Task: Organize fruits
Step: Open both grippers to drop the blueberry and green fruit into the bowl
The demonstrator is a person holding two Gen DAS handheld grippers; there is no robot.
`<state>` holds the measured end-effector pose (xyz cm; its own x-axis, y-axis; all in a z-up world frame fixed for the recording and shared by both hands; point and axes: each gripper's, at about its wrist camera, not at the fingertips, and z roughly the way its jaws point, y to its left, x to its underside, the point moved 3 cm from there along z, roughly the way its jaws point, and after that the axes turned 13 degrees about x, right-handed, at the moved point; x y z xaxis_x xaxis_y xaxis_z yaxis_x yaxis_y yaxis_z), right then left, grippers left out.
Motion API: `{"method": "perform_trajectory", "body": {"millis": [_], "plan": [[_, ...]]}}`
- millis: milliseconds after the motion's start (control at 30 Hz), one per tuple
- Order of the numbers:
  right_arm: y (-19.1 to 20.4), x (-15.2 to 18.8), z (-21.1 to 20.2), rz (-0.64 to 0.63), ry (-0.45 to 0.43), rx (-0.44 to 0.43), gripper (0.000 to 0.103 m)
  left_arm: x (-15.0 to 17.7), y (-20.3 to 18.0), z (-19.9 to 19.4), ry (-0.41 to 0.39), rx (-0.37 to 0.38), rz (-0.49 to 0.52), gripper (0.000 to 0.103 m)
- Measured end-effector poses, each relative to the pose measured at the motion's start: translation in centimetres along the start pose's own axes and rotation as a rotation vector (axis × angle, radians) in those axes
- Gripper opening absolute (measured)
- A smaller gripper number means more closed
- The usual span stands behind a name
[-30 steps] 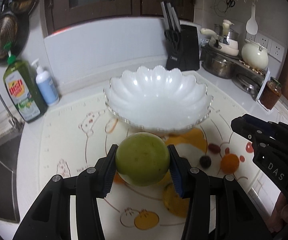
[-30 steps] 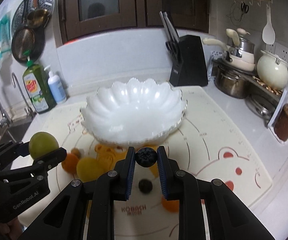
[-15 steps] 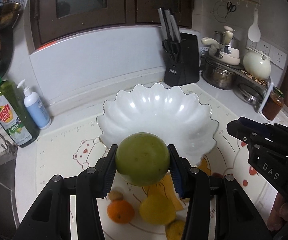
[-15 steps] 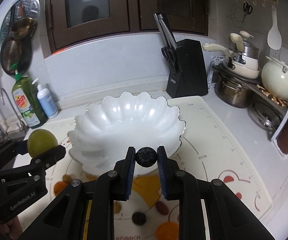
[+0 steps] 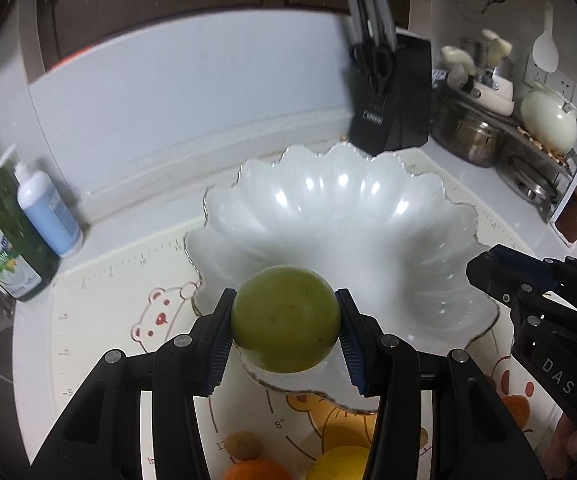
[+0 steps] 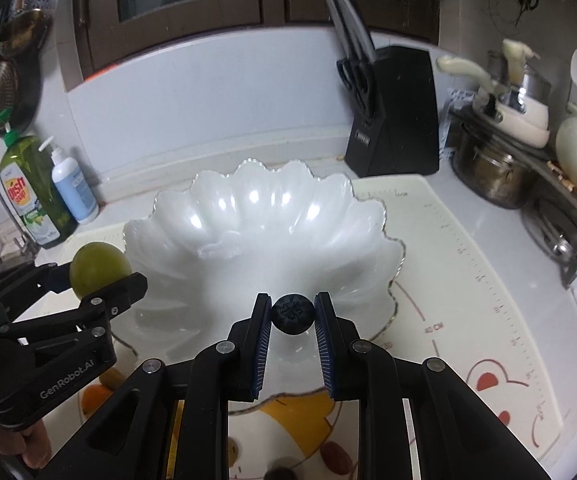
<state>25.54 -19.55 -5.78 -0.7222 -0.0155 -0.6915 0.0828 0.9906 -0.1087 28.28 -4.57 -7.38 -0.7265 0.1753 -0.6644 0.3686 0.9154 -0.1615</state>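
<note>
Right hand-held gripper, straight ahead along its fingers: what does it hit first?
Probably the inside of the white bowl. The right hand-held gripper, shut on a blueberry, points down into it, with nothing visible between. Depth is unclear.

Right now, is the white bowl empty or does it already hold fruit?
Empty. The white bowl shows only bare glossy interior; the green fruit and the blueberry are both held in claws above it.

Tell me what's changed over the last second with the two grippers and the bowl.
Both grippers moved forward toward the bowl: the left gripper now holds its green fruit over the near rim, and the right gripper holds its blueberry there too. Both grips are unchanged, nothing was released, and the bowl is still empty and in place.
</note>
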Motion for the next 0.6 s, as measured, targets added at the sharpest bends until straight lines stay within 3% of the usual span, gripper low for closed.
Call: {"method": "perform_trajectory", "body": {"millis": [333, 400, 500, 600], "plan": [[0.3, 0.5, 1.4, -0.011, 0.045, -0.005, 0.027, 0.7, 0.1, 1.2, 0.038, -0.022, 0.006, 0.050], [0.2, 0.4, 1.2, -0.008, 0.034, 0.009, 0.045, 0.6, 0.1, 0.8, 0.018, -0.036, 0.015, 0.069], [-0.3, 0.2, 0.6, 0.004, 0.006, 0.055, 0.067, 0.3, 0.4, 0.0, -0.009, -0.063, 0.011, 0.076], [-0.6, 0.1, 0.1, 0.014, -0.014, 0.094, 0.081, 0.1, 0.6, -0.6, -0.028, -0.092, 0.009, 0.087]]}}
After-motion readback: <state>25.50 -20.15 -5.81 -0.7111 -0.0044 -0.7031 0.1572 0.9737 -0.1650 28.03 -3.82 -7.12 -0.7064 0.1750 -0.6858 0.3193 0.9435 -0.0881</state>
